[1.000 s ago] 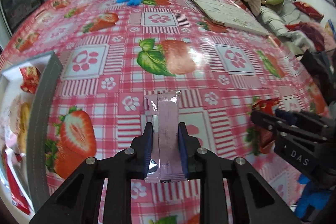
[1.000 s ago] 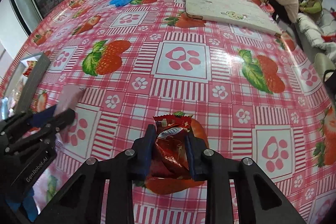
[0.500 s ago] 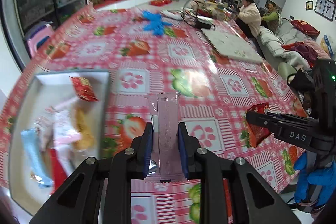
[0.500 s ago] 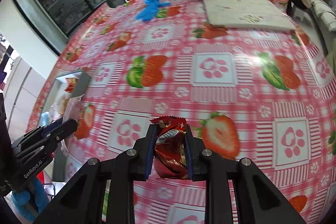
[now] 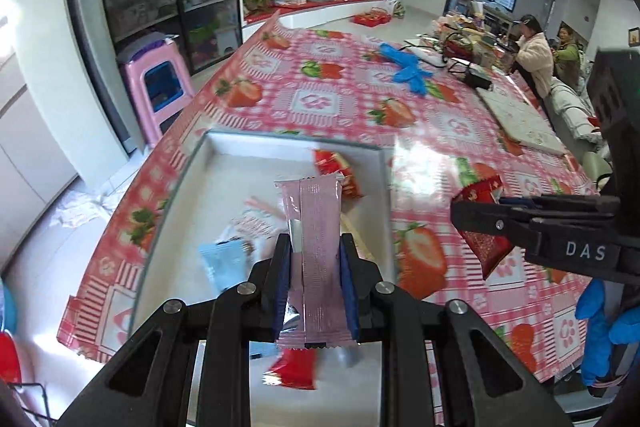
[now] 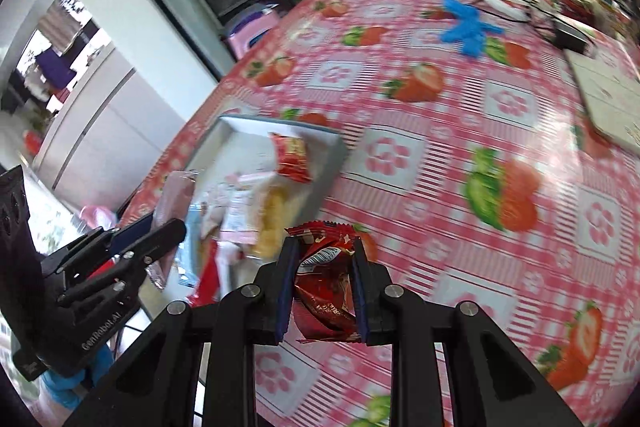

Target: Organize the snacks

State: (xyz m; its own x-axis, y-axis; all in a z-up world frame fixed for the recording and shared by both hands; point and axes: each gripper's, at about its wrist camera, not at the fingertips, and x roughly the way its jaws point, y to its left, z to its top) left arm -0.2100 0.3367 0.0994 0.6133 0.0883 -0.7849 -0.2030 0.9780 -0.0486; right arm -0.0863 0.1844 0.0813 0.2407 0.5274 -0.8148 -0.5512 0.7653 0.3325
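- The left gripper (image 5: 315,279) sits low in the centre of the left wrist view, its jaws clamped on a pale pink snack bar (image 5: 316,259) that stands upright between the blue pads.
- Behind that bar, mid-frame, a grey tray (image 5: 384,195) rests on the strawberry tablecloth (image 5: 320,99) near the table's edge.
- In the tray lie a red packet (image 5: 336,171) towards the far right corner, a light blue packet (image 5: 226,263) at the left, and another red wrapper (image 5: 294,371) close under the gripper.
- The right gripper (image 6: 323,291) fills the bottom centre of the right wrist view, jaws closed on a crumpled red snack packet (image 6: 326,287), held over the tablecloth just right of the tray.
- In that view the tray also shows a yellowish snack (image 6: 276,215), blurred.
- Blue gloves (image 5: 408,71) lie on the table in the upper right of the left wrist view.
- A pink stool (image 5: 156,87) stands on the floor at the left.
- Two people (image 5: 536,63) sit at the far right.
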